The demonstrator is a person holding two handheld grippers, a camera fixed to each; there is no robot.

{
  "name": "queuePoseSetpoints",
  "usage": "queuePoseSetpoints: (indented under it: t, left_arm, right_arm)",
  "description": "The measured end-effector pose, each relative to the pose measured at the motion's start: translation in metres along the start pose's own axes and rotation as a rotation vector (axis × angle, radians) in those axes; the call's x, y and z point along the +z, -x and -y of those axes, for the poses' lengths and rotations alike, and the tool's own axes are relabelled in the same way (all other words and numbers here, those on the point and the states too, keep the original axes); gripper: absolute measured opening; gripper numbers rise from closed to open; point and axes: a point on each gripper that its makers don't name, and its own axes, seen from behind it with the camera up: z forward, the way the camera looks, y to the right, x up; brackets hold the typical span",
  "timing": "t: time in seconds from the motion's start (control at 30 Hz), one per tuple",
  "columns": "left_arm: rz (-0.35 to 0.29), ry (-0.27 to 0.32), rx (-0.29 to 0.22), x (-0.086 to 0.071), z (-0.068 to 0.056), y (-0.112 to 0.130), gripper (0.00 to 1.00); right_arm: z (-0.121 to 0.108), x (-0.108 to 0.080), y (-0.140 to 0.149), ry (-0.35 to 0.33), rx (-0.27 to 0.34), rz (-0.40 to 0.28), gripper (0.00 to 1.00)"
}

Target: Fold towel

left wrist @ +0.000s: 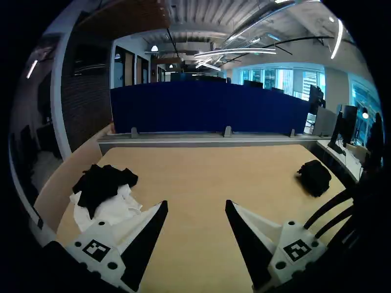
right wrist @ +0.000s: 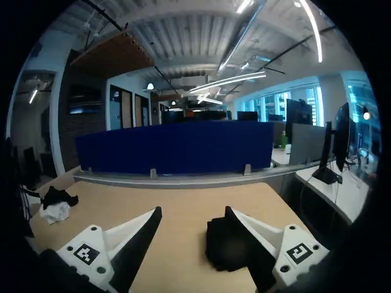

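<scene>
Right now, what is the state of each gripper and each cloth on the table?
left gripper: open, empty.
right gripper: open, empty.
black towel: crumpled, lying on the white towel.
white towel: crumpled, partly under the black towel.
black stack: looks folded, lying on the table, apart from the crumpled pile.

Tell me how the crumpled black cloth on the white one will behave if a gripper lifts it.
Probably floppy: the black cloth lies in loose creases, so it should sag from a pinch. It may drag the white cloth beneath along, since they lie bunched together.
</scene>
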Motion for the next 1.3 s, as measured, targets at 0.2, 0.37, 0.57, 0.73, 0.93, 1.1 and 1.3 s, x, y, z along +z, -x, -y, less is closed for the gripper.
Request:
queuePoseSetpoints:
  t: [0.2,0.37,0.57,0.73,0.93,1.1,1.3]
  left_arm:
    - [-0.055,0.0,0.005,-0.001,0.002,-0.016,0.87]
    - [-0.099,0.001,0.012,-0.002,0.005,-0.029,0.87]
    - [-0.173,-0.005,0.0,-0.003,0.012,-0.047,0.87]
    - [-0.242,-0.022,-0.021,-0.003,0.019,-0.062,0.87]
    - [-0.322,-0.047,-0.024,-0.004,0.027,-0.073,0.87]
    - [-0.362,-0.055,0.012,-0.007,0.026,-0.079,0.87]
    - [-0.411,-0.08,0.069,-0.007,0.03,-0.077,0.87]
  right_arm:
    - [0.013,-0.01,0.0,-0.002,0.01,-0.01,1.0]
    - [0.016,-0.013,-0.005,0.003,0.004,-0.024,1.0]
    - [0.018,-0.012,-0.011,0.017,-0.008,-0.048,1.0]
    - [0.03,-0.012,-0.019,0.007,-0.016,-0.077,1.0]
    - [0.045,-0.01,-0.025,-0.008,-0.019,-0.103,1.0]
    - [0.059,-0.006,-0.02,-0.043,-0.011,-0.075,1.0]
    - [0.069,-0.005,-0.017,-0.08,-0.007,-0.036,1.0]
